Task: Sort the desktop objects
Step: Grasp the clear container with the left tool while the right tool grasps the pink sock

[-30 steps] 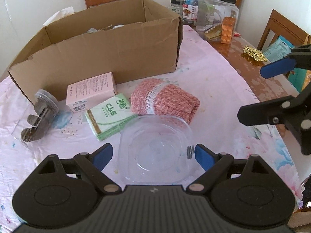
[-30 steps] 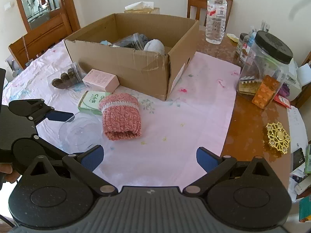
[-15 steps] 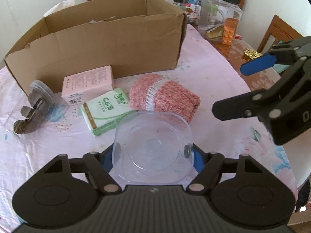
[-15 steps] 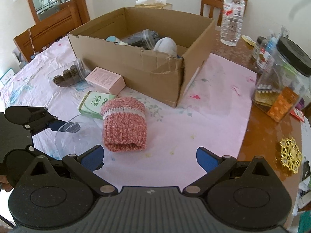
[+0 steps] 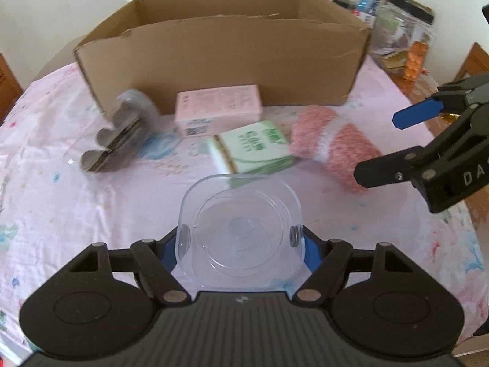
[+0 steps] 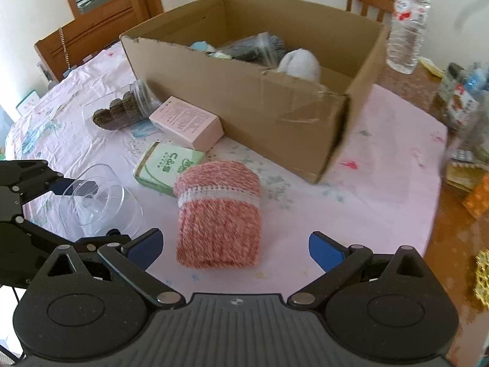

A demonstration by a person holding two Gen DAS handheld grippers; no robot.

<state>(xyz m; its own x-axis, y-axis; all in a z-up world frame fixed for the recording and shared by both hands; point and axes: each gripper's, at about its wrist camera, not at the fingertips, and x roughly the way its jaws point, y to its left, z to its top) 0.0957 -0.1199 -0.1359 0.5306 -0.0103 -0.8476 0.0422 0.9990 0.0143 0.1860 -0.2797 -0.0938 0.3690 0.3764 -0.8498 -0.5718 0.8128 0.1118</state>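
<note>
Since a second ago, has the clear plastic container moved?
Yes. The clear plastic container, clamped in the left hand-held gripper, has lifted clear of the tablecloth and shifted away from the green tissue pack it sat beside.

A: Bright, soft daylight in both views; the walls wash out pale, and shadows on the pink tablecloth [image 6: 382, 165] are faint.

B: Blur?

A: Motion blur smears the left view's middle band and the right view's right edge. Fisheye bends the edges, with dark corners.
</note>
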